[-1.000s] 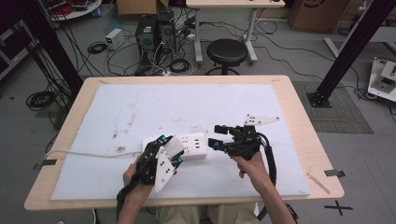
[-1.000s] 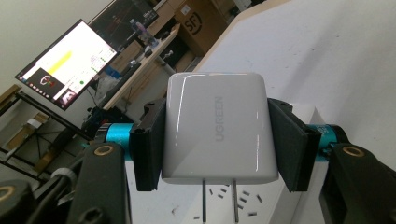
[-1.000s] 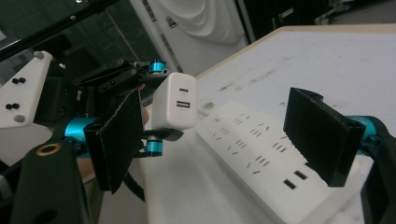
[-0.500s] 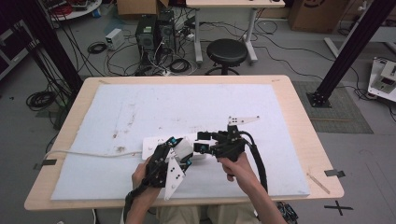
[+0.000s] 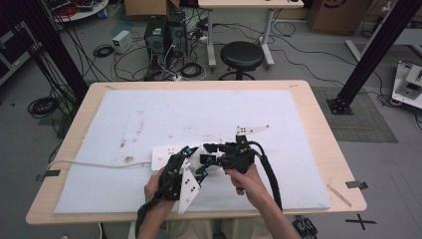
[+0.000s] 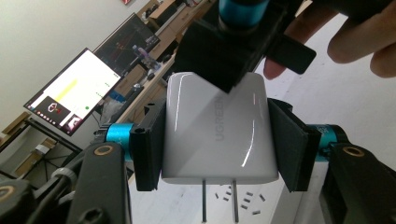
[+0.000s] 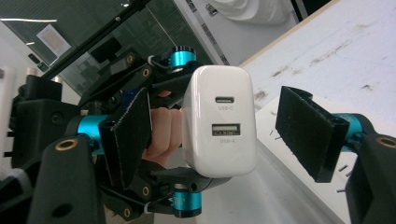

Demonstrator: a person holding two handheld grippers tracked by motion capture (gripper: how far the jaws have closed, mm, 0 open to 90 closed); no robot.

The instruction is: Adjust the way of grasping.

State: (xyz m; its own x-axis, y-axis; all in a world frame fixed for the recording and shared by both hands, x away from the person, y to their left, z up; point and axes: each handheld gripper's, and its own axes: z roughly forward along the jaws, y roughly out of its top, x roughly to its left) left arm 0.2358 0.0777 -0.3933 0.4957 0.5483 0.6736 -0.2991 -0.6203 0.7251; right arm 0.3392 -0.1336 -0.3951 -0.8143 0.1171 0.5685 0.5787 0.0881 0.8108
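Note:
A white charger (image 6: 217,130) with two prongs pointing down is clamped by its sides in my left gripper (image 6: 217,140), which is shut on it. Its socket face (image 7: 224,126) shows in the right gripper view. My right gripper (image 7: 224,135) straddles that end; its jaws have just been closing. The pads (image 7: 308,130) stand a little off the charger's sides. In the high view, my left gripper (image 5: 181,174) and right gripper (image 5: 219,154) meet near the table's front middle, just above a white power strip (image 5: 164,154).
The power strip's white cable (image 5: 89,164) runs left across the white foam mat (image 5: 199,109) on the wooden table (image 5: 318,129). A black stool (image 5: 241,55) and computer towers stand on the floor beyond the far edge.
My right gripper has moved left up to the left gripper and now has the charger between its jaws. The left gripper has shifted slightly right with the charger.

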